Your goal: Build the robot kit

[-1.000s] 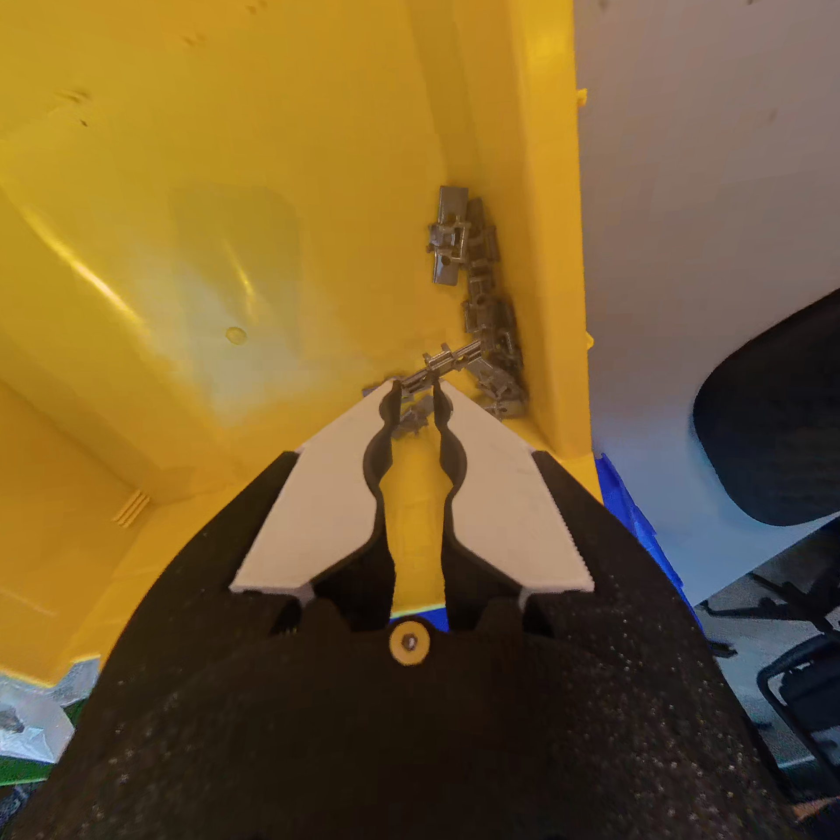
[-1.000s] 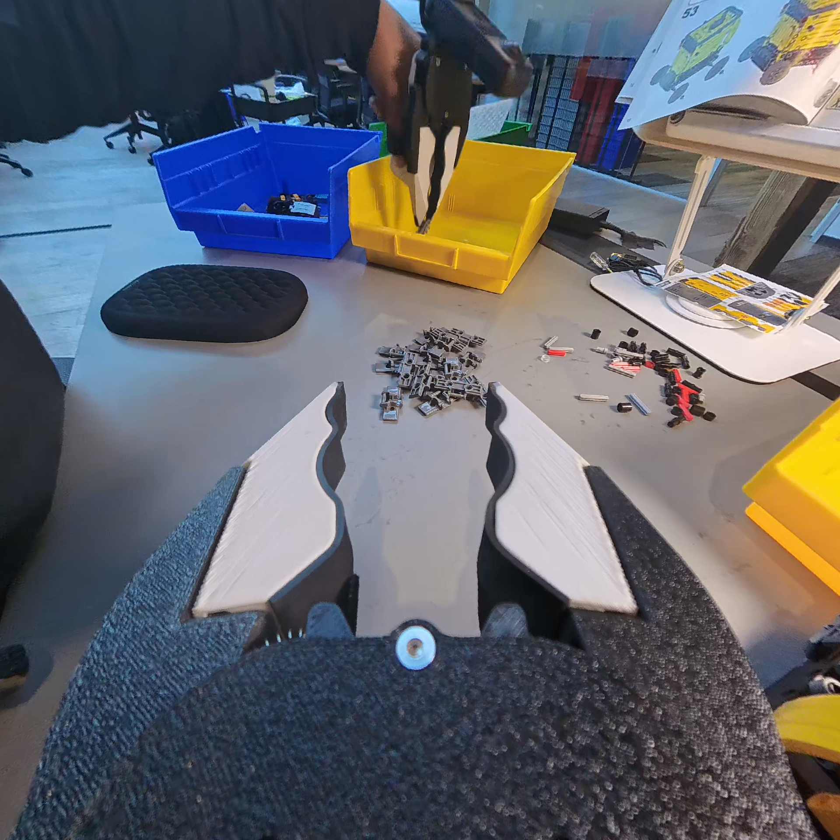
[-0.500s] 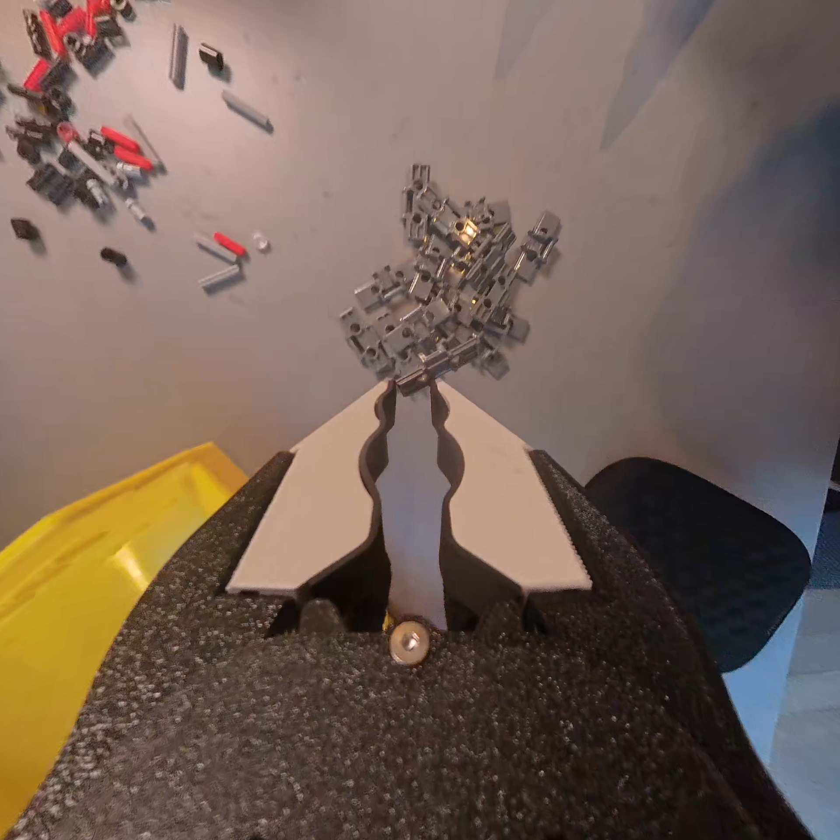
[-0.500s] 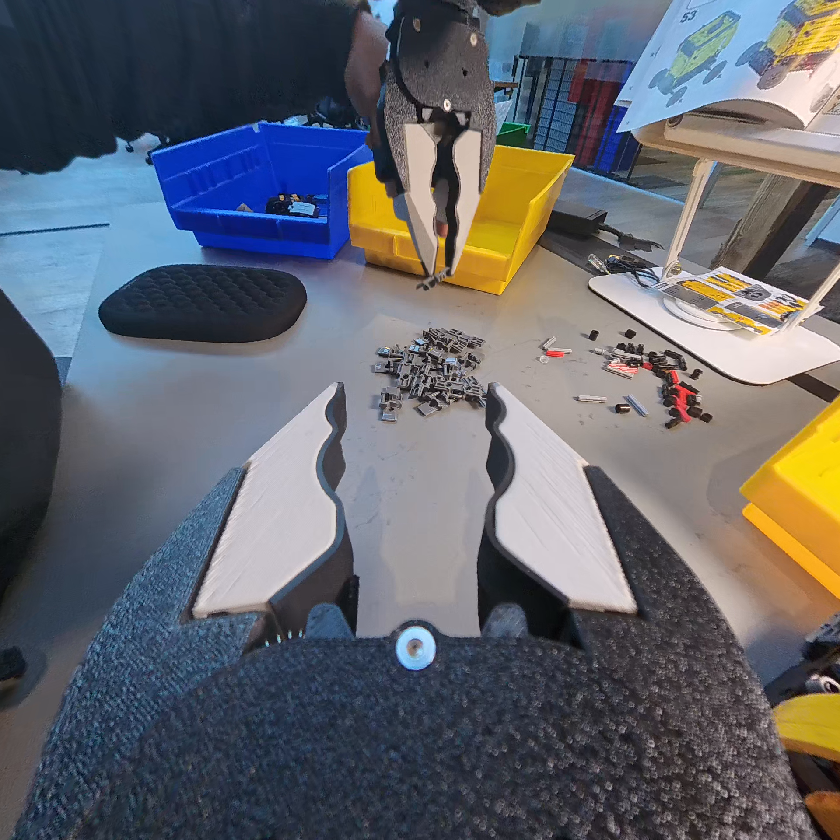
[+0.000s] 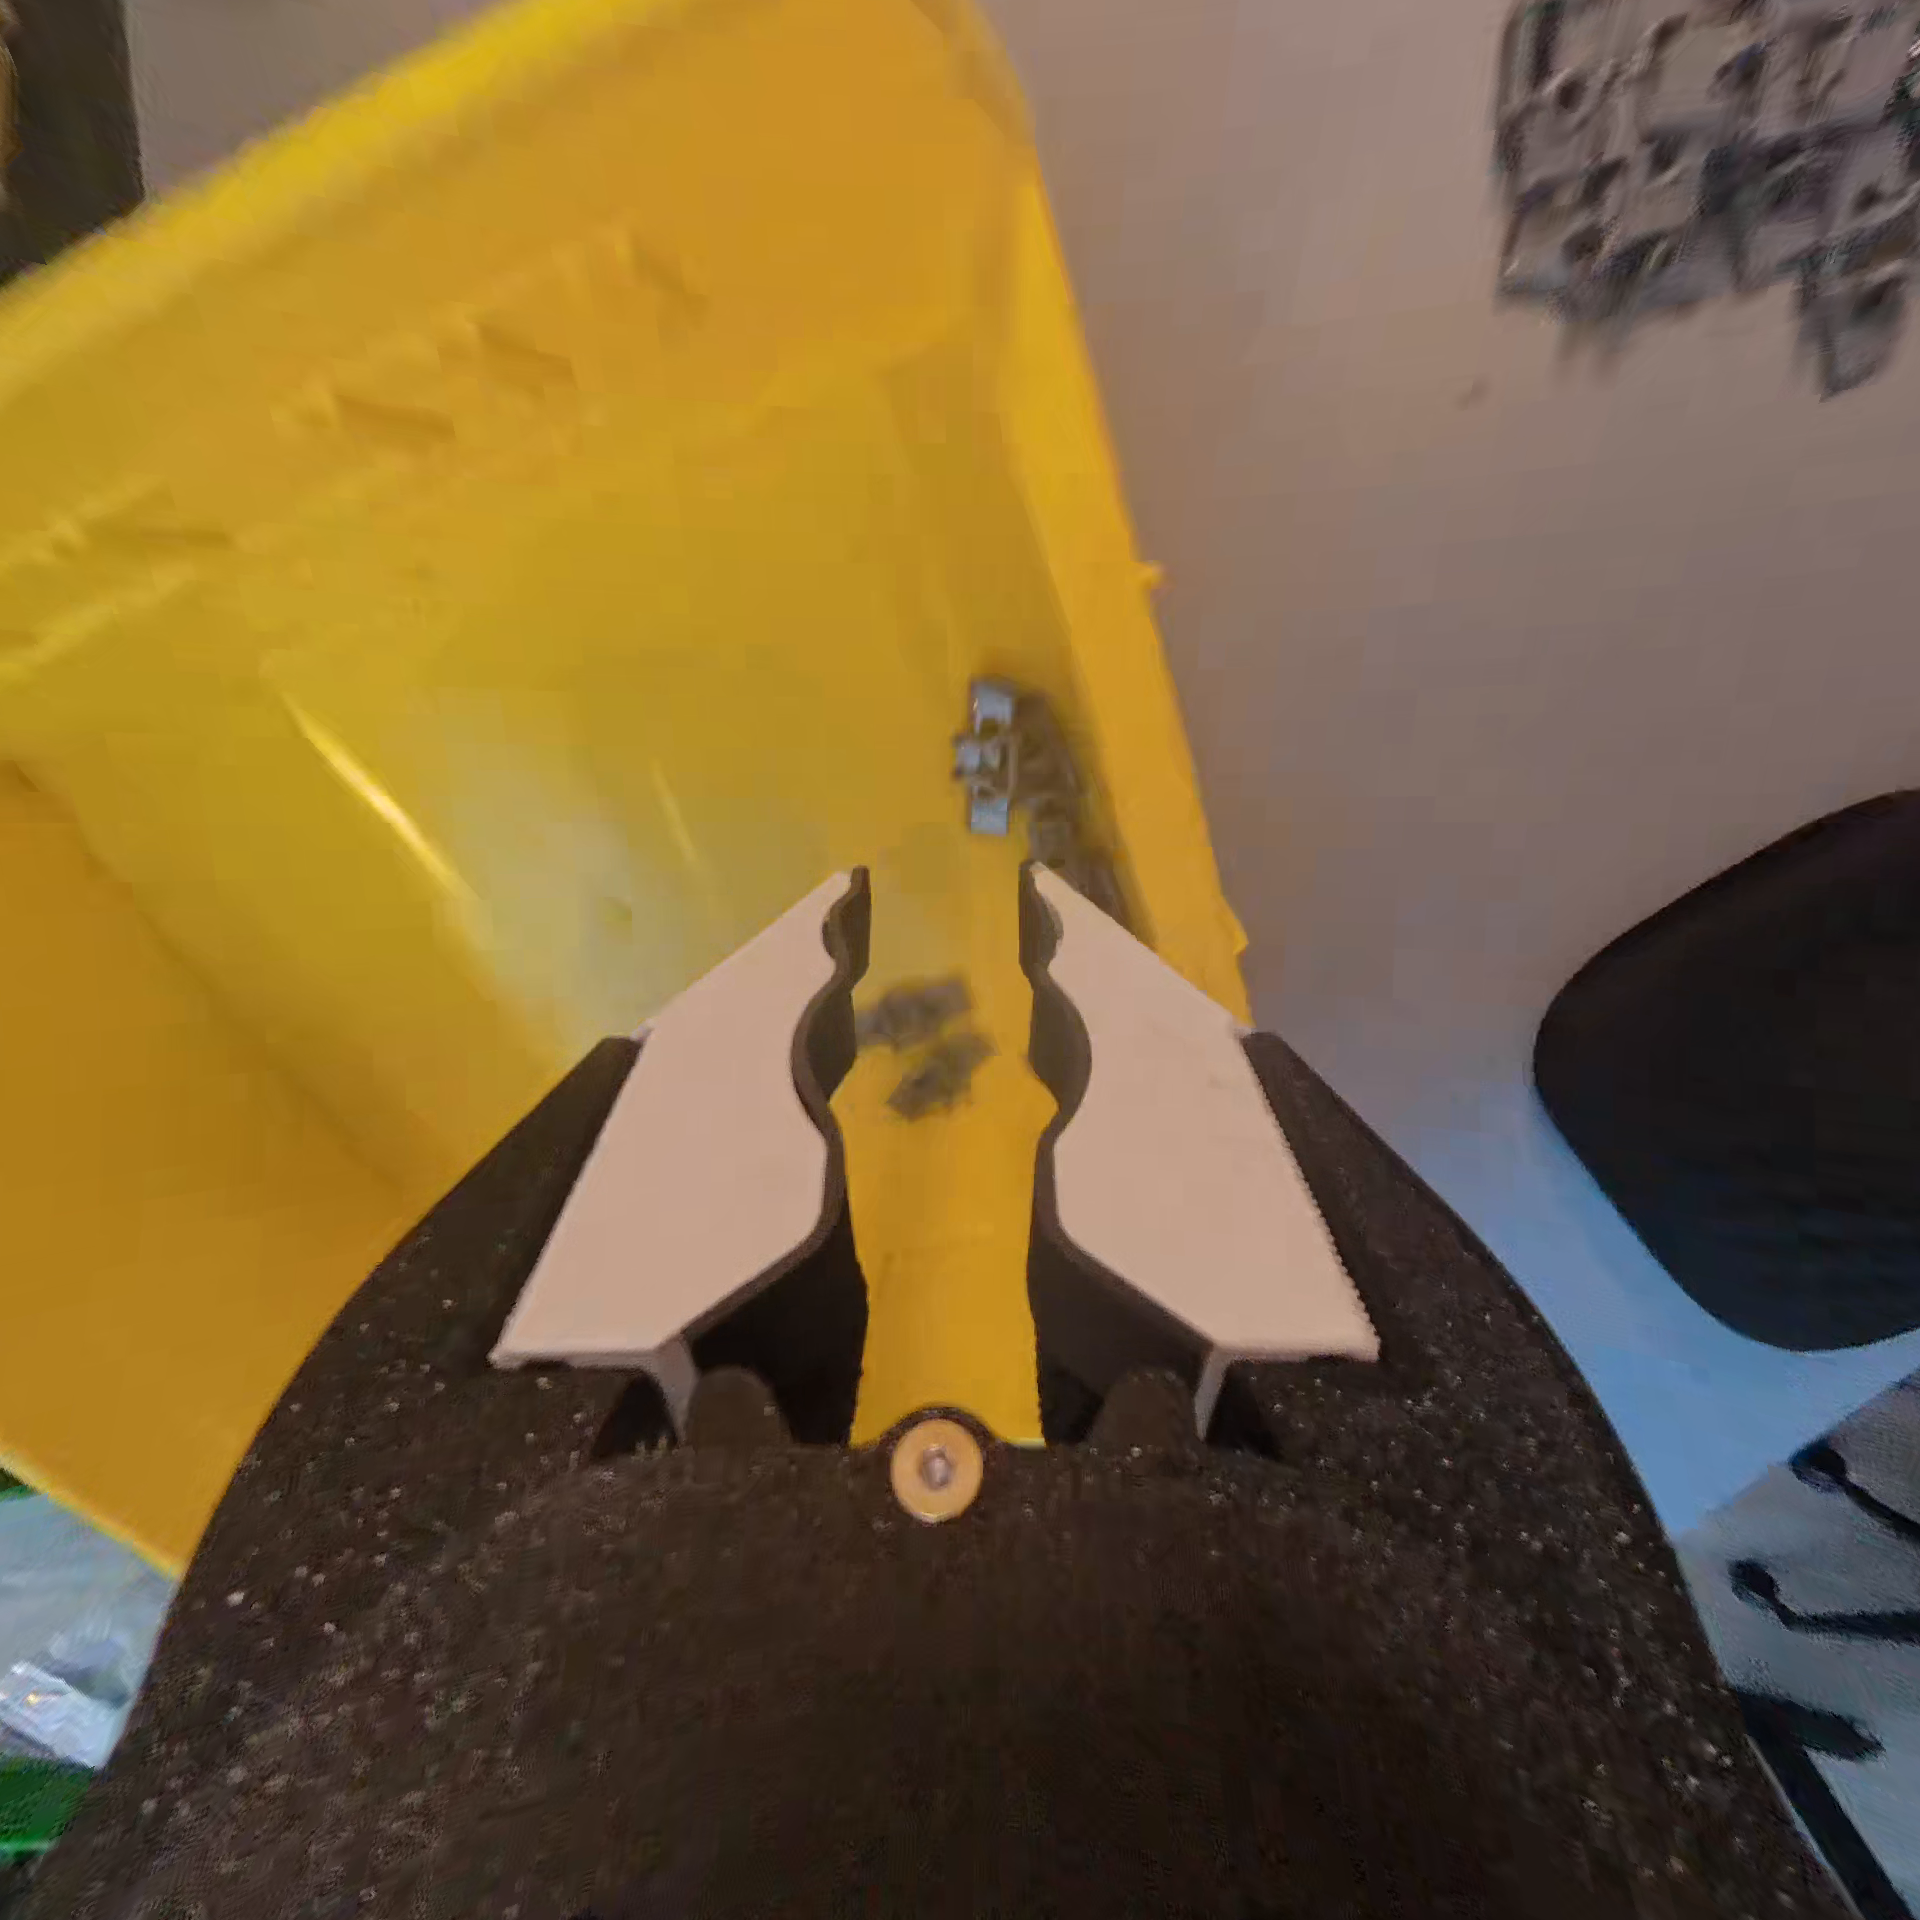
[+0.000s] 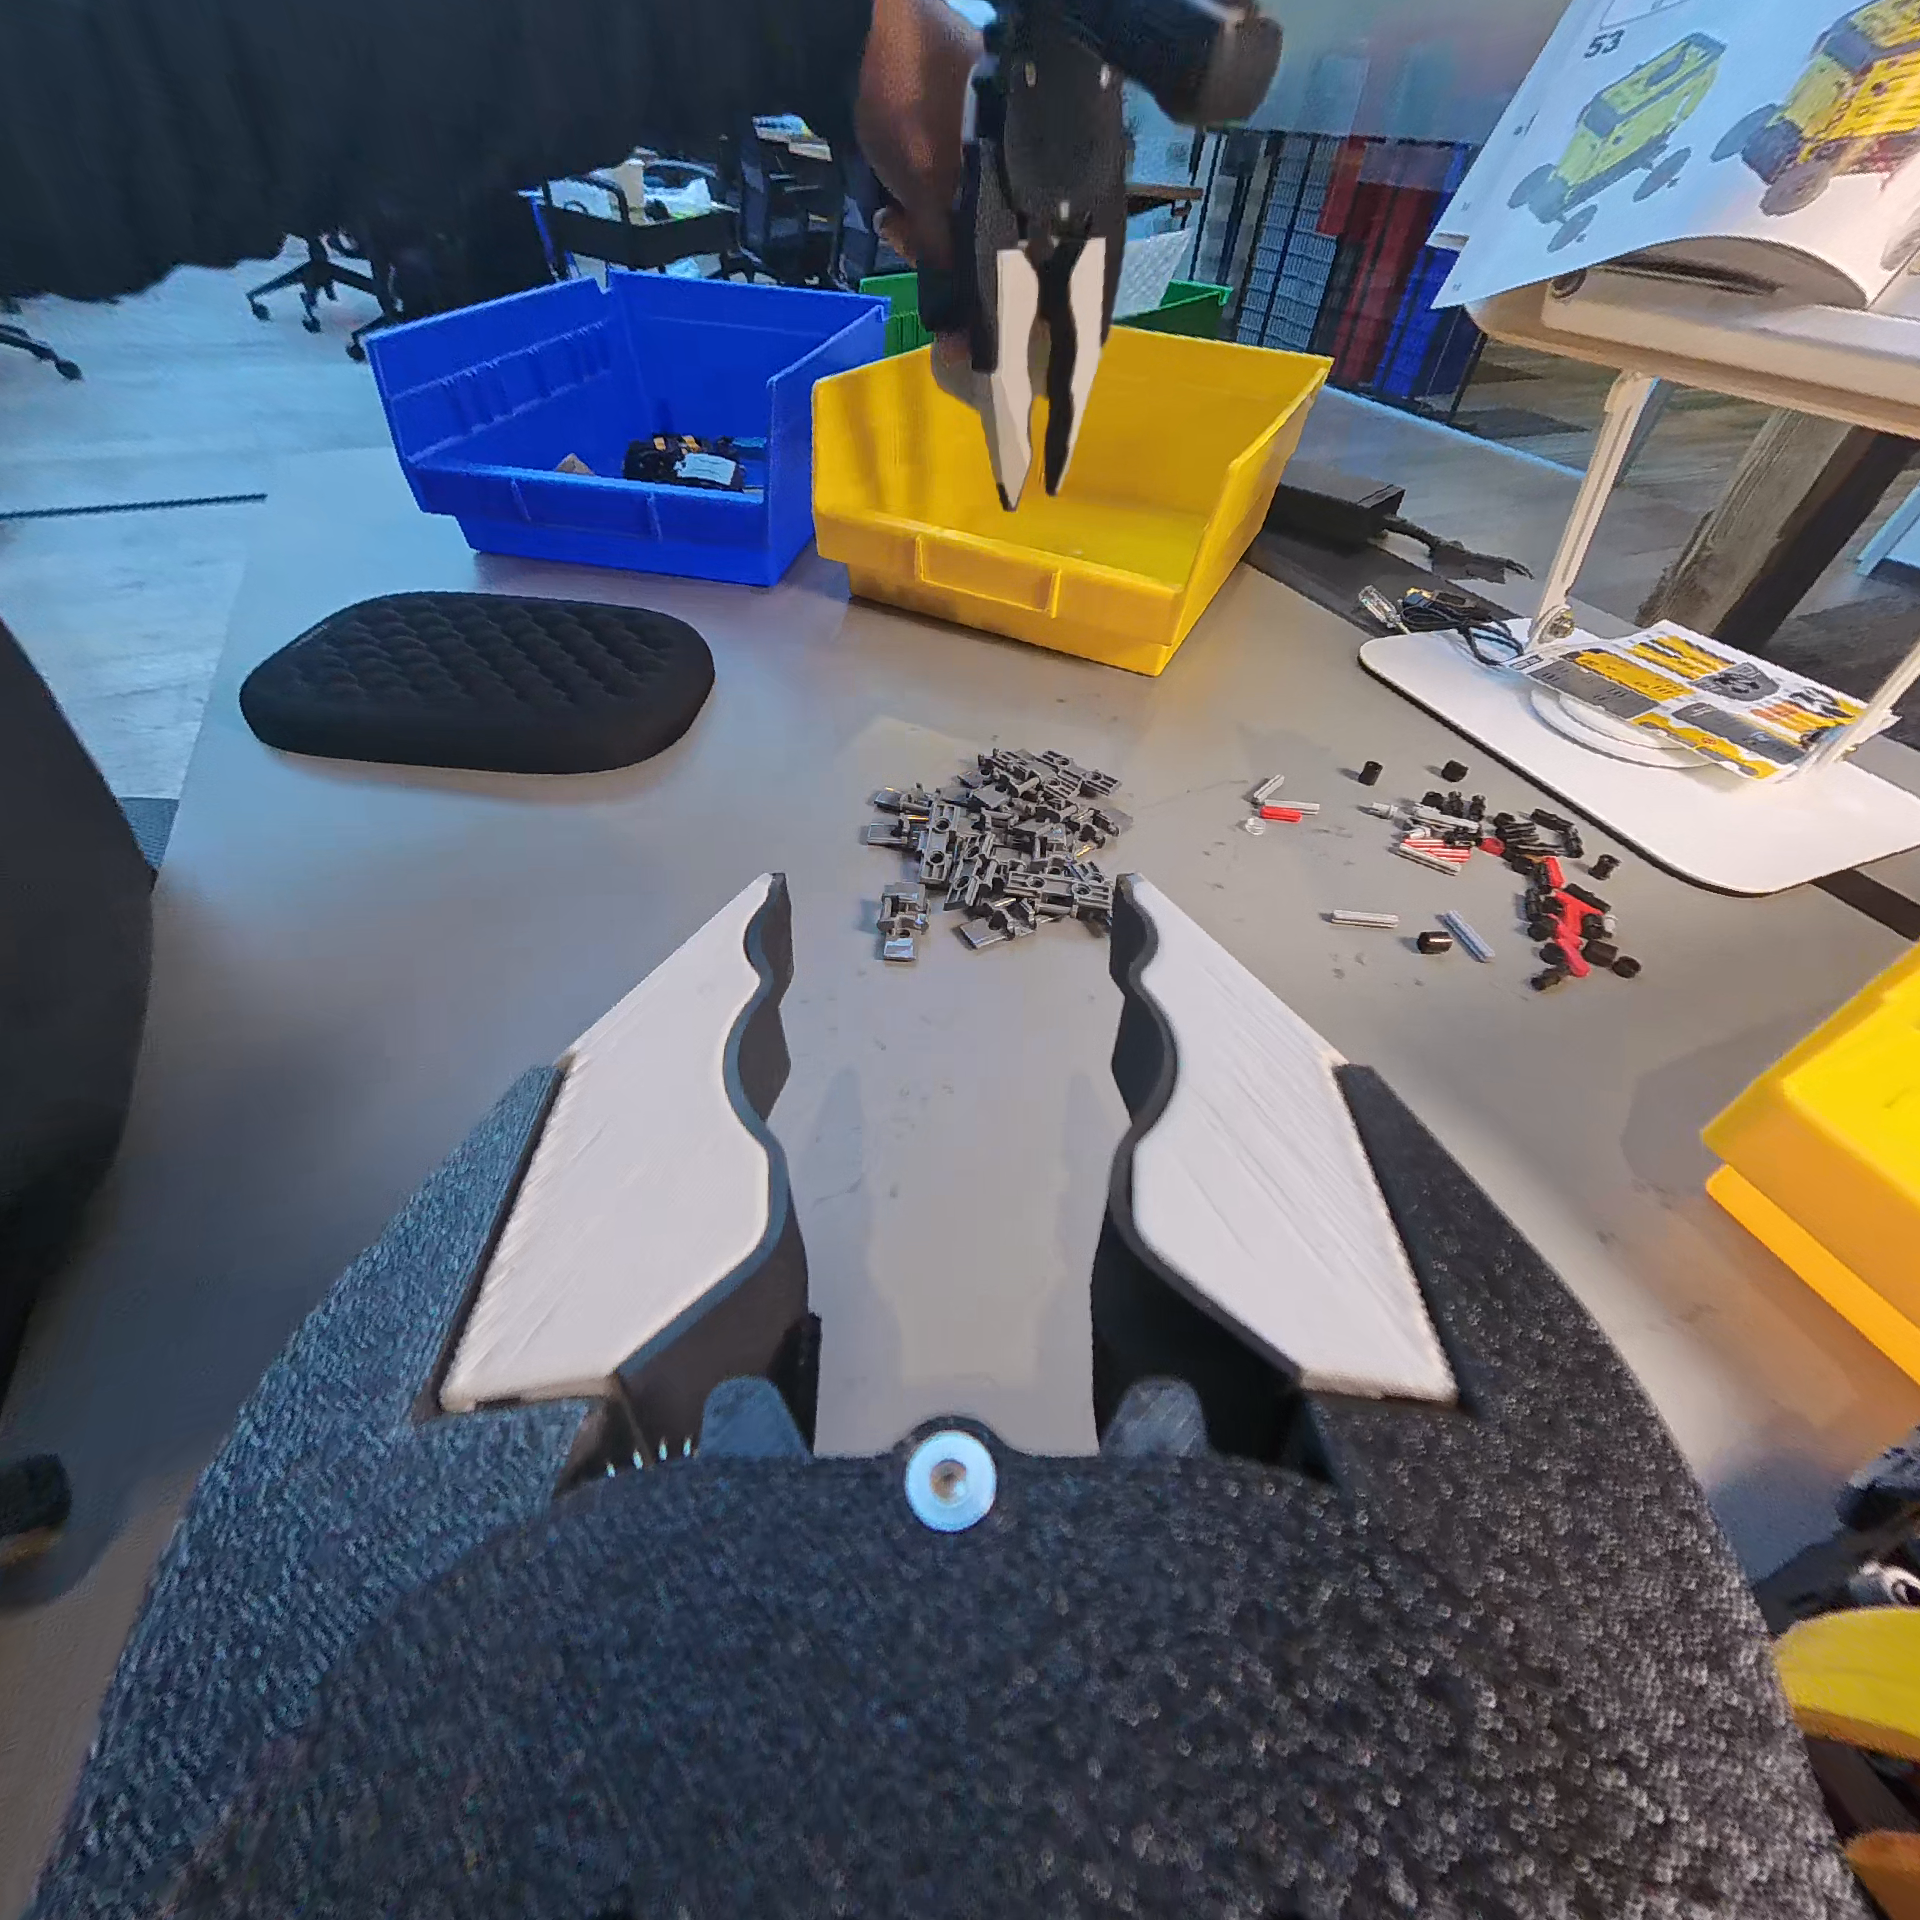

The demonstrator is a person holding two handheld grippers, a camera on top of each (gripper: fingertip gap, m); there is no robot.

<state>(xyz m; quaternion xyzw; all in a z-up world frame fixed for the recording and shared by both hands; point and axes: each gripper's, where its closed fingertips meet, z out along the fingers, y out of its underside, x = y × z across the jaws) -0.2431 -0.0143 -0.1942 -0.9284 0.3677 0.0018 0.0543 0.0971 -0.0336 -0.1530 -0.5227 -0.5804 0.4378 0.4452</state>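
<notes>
Grey worktop [image 6: 499, 935] carried everything; chairs and shelving showed blurred in the room behind.

Two bins stood far ahead of the right gripper [image 6: 951, 899]: a blue bin [image 6: 582, 416] and a yellow bin [image 6: 1195, 499] side by side, touching. A third yellow container [image 6: 1829, 1143] sat at the right edge. One black pad [image 6: 478, 681] lay ahead-left of the right jaws.

Right jaws: wide apart, empty, low over bare worktop. The pile of grey links [image 6: 997, 842] lay just beyond their tips, too many to count.

Left gripper [image 5: 943, 883], held by a hand [image 6: 914, 156], hung over the yellow bin. Its jaws stood narrowly parted, gripping nothing. A few grey pieces [image 5: 925, 1049] showed blurred between them against the bin floor; more grey pieces [image 5: 1013, 769] lay just beyond, against the bin wall.

Red and black small parts [image 6: 1517, 873] were scattered ahead-right of the right jaws.
</notes>
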